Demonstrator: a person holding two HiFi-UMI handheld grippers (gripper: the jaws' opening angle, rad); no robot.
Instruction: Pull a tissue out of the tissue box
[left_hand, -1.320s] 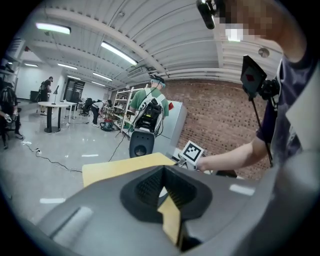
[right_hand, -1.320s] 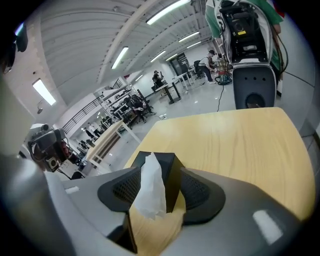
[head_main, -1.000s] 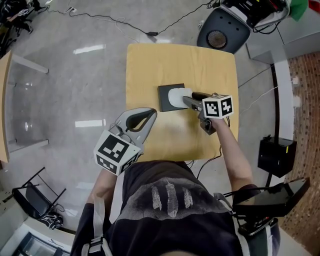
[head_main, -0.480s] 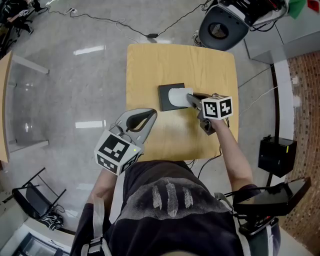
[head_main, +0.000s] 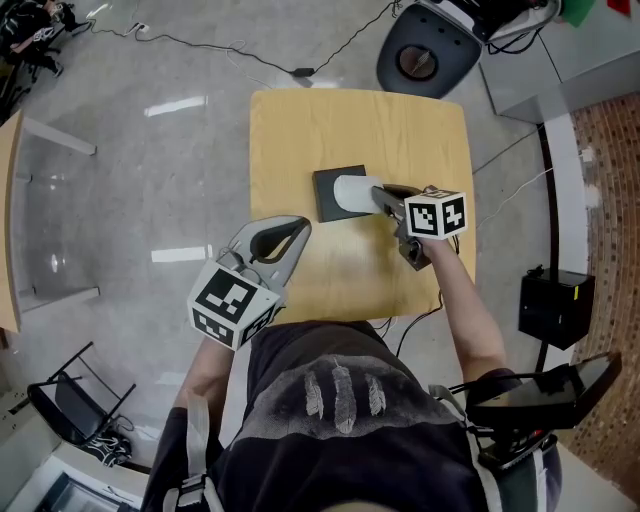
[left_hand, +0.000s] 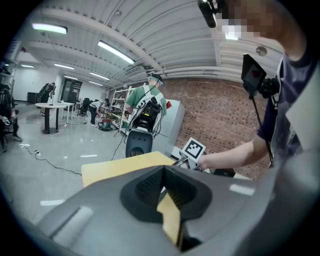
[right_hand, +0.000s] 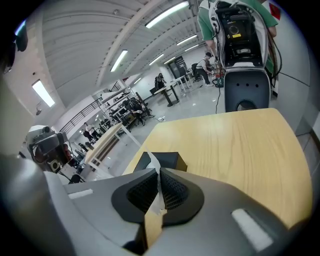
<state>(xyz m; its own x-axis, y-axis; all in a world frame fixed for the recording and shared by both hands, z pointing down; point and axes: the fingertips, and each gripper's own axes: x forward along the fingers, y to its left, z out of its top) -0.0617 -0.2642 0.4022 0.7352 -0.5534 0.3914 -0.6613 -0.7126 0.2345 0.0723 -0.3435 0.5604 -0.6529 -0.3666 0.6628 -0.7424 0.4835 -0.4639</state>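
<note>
Above the tissue box (head_main: 322, 196), right claw (head_main: 380, 199) has pinched closed onto the tissue (head_main: 350, 192)

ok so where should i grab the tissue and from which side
Grip the tissue by the fold standing above the box, coming from the right, angled down. It is thin and upright, so jaws close on its flat faces, as the right tool does.

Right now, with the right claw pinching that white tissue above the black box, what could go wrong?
Nothing pins the tissue box down: the left gripper hangs shut, well away from it, so the box may lift or slide with the pull. The right gripper is shut on only a thin bit of the tissue; a sharp tug might tear it or let it slip out.
</note>
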